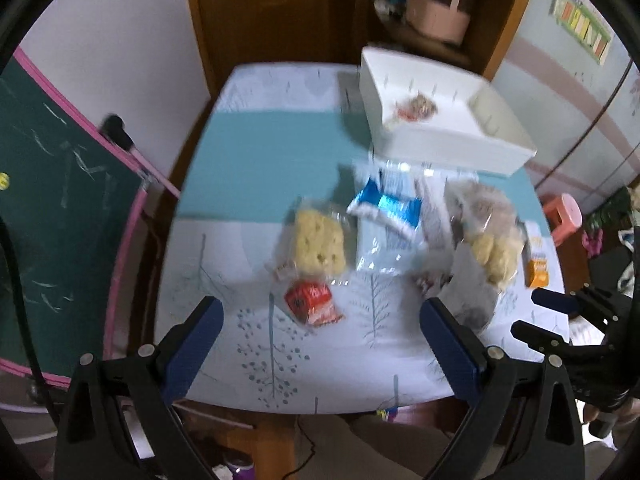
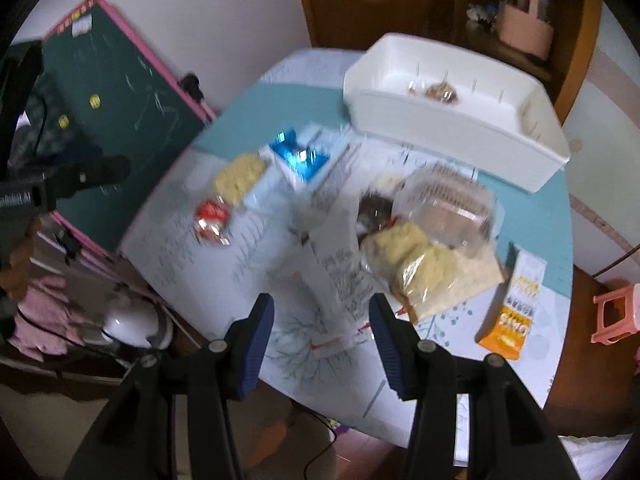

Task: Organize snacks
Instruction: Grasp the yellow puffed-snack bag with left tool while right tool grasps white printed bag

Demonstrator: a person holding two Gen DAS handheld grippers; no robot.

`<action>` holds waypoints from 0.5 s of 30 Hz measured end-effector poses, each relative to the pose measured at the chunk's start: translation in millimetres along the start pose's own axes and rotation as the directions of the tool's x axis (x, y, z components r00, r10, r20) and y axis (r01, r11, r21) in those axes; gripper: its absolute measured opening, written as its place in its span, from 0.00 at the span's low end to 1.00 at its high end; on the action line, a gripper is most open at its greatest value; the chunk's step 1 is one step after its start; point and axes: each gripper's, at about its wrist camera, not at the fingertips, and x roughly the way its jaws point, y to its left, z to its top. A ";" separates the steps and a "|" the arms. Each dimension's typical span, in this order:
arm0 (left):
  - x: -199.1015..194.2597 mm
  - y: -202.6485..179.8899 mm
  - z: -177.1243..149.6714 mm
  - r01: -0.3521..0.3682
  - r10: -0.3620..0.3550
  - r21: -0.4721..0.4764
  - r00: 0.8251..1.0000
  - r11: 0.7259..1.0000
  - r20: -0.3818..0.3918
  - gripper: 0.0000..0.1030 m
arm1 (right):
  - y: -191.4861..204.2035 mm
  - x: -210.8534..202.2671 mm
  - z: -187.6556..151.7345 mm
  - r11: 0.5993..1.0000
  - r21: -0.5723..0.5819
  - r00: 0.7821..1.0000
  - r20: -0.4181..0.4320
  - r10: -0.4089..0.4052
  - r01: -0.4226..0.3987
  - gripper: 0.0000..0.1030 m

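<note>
Red snack packet (image 1: 314, 303) apparently just beyond gaping left tongs (image 1: 322, 322)

Both wrist cameras look steeply down from well above the table (image 1: 248, 152), past their own blue-padded fingers. The left view faces it fairly squarely from the near edge; the right view sits further right and looks rolled, though blur makes that uncertain. They share the white bin (image 2: 460, 120) and the scattered snack packets (image 1: 396, 216).
</note>
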 end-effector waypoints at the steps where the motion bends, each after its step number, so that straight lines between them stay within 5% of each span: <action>1: 7.2 1.8 -0.4 0.003 -0.003 0.000 1.000 1.000 -0.014 0.95 | 0.7 6.5 -1.1 1.000 -0.008 1.000 -0.011 -0.009 0.009 0.48; 15: 125.0 15.0 20.7 0.050 -0.038 0.052 0.979 0.997 -0.202 0.95 | 14.6 92.7 8.9 0.976 -0.059 0.964 -0.150 -0.218 0.211 0.56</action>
